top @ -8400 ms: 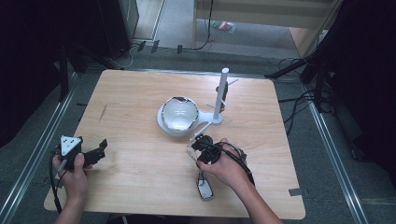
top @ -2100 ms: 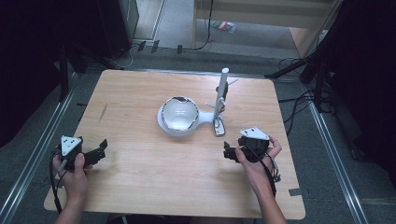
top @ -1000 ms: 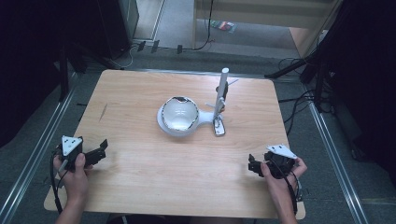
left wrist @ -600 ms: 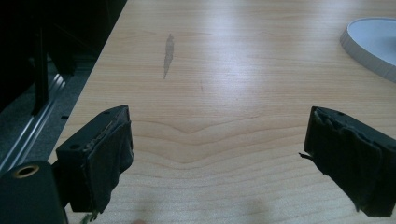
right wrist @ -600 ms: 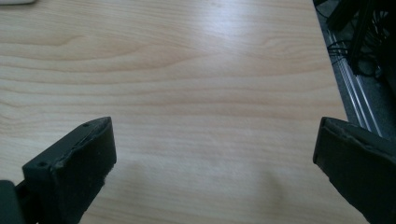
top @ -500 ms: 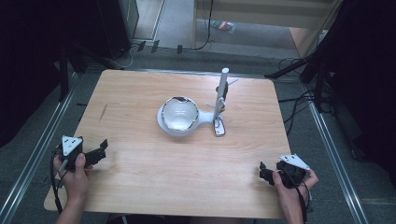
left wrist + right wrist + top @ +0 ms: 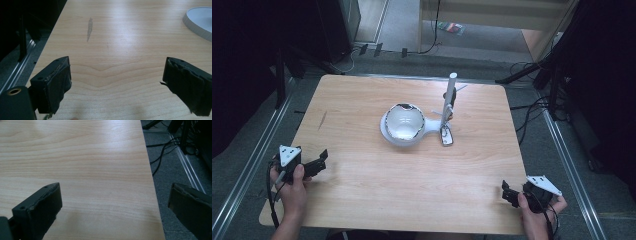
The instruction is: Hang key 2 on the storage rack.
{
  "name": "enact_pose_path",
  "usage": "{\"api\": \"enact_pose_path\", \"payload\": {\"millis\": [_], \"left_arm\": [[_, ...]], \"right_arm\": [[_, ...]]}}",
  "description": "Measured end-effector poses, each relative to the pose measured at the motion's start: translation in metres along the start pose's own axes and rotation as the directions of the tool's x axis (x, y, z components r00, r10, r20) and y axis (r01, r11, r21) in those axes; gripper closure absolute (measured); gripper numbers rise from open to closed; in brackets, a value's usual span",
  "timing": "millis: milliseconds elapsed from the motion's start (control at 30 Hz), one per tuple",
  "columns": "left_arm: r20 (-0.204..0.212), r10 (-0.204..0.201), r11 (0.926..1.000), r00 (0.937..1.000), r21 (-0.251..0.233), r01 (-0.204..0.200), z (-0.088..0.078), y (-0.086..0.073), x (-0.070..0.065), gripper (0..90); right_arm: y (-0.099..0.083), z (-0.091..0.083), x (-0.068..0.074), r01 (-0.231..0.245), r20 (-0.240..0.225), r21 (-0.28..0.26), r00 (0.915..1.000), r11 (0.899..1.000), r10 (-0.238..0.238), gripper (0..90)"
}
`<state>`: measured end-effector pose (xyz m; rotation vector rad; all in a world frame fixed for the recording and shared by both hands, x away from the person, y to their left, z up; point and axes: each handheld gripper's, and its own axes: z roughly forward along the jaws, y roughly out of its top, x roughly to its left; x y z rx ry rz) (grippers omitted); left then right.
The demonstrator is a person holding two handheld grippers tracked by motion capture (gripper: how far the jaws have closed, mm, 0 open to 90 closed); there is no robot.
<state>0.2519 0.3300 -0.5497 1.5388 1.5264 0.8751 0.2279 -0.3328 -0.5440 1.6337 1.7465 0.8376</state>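
In the left gripper view the white base point(image 7: 200, 21) is cut off by the right edge, so we see just a curved slice of its rim. The left gripper point(image 7: 116, 85) loses the lower ends of both jaws to the bottom edge. The right gripper point(image 7: 115, 212) fares the same in its own view (its far jaw runs off the bottom right corner). From the high view, the small metal object point(image 7: 446, 137) lying beside the stand point(image 7: 449, 97) is too small for us to identify, and the bowl's point(image 7: 405, 121) shiny inside is hard to read. The person's forearms are cut off at the bottom edge.
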Motion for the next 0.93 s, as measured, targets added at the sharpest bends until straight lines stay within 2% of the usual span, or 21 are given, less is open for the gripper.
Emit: {"api": "enact_pose_path", "payload": {"millis": [200,300,433,933], "left_arm": [[-0.004,0.004,0.9999,1.0000,0.015,-0.004,0.0020,0.0009,-0.0004,8.4],[-0.001,0.004,0.9997,1.0000,0.025,-0.004,0.0026,0.0013,-0.0003,8.4],[0.001,0.004,0.9997,1.0000,0.025,-0.004,0.0027,0.0013,-0.0004,8.4],[0.001,0.008,0.9993,1.0000,0.037,-0.008,0.0035,0.0018,-0.0002,8.4]], "right_arm": [[-0.0045,-0.0017,-0.0012,-0.018,-0.013,-0.038,0.9998,0.999,0.018,0.0],[-0.0049,0.0007,0.0009,-0.006,-0.008,-0.030,1.0000,1.000,0.005,0.0],[-0.0035,0.0039,-0.0016,-0.035,-0.029,-0.009,0.9990,0.999,0.035,0.0],[-0.0035,0.0035,-0.0028,-0.038,-0.028,-0.017,0.9989,0.999,0.038,0.8]]}}
